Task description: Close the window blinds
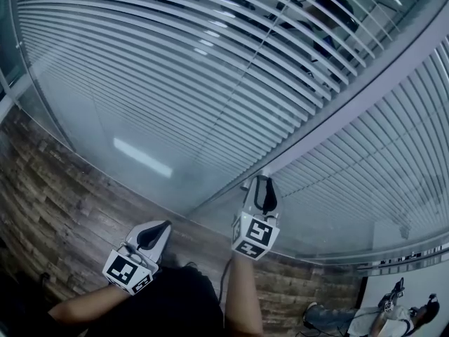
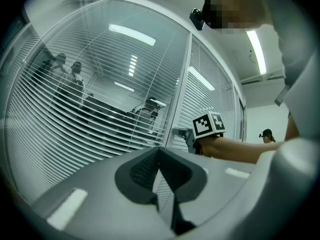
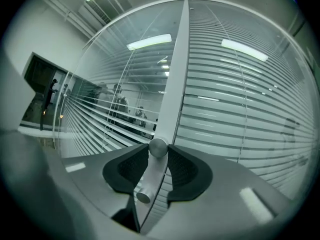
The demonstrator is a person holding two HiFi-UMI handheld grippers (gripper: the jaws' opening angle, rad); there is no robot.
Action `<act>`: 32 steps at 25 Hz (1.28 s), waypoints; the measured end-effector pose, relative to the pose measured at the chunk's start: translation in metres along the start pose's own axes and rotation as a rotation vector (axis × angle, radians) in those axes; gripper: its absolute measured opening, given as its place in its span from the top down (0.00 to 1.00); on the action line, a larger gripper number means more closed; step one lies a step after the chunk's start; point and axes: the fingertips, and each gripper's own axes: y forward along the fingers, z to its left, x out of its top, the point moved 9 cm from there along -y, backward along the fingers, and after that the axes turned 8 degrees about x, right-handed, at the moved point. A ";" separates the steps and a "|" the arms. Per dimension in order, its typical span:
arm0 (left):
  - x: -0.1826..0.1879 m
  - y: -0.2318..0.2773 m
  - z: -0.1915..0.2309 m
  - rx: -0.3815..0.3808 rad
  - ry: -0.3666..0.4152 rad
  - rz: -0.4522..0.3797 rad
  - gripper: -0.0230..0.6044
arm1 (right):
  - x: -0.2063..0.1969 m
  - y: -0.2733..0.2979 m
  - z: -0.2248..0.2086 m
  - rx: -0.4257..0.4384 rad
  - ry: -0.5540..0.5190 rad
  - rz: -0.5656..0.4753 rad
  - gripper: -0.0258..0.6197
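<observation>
Window blinds [image 1: 175, 69] slats running level behind glass, right hand-held gripper [image 1: 264, 181] clamped on mullion knob [image 3: 158, 147], left hand-held gripper [image 1: 163, 226] closed, empty

No words, numbers, brand names or signs can be read anywhere in these views. The only printed marks are black-and-white square marker patterns on the cube faces of the left gripper [image 1: 162, 225] and the right gripper [image 1: 265, 182], near the person. They carry no letters or digits.
</observation>
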 end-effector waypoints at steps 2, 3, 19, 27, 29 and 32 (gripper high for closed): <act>0.001 0.001 0.000 -0.006 0.001 0.002 0.97 | 0.002 0.000 0.001 -0.003 -0.066 0.020 0.77; 0.001 0.001 0.000 -0.009 0.000 0.001 0.97 | 0.002 0.000 0.002 -0.004 -0.101 0.030 0.77; -0.017 -0.006 0.010 -0.059 -0.003 0.007 0.97 | -0.006 -0.001 0.022 -0.037 -0.631 0.190 0.77; -0.012 -0.011 0.015 -0.045 0.002 0.004 0.97 | -0.007 -0.004 0.013 -0.017 -0.421 0.112 0.74; -0.011 -0.013 0.019 -0.028 -0.003 0.000 0.97 | -0.010 -0.008 0.010 0.004 -0.191 0.047 0.70; -0.012 -0.013 0.024 -0.015 -0.014 0.004 0.97 | -0.016 -0.007 0.005 0.014 0.012 -0.034 0.70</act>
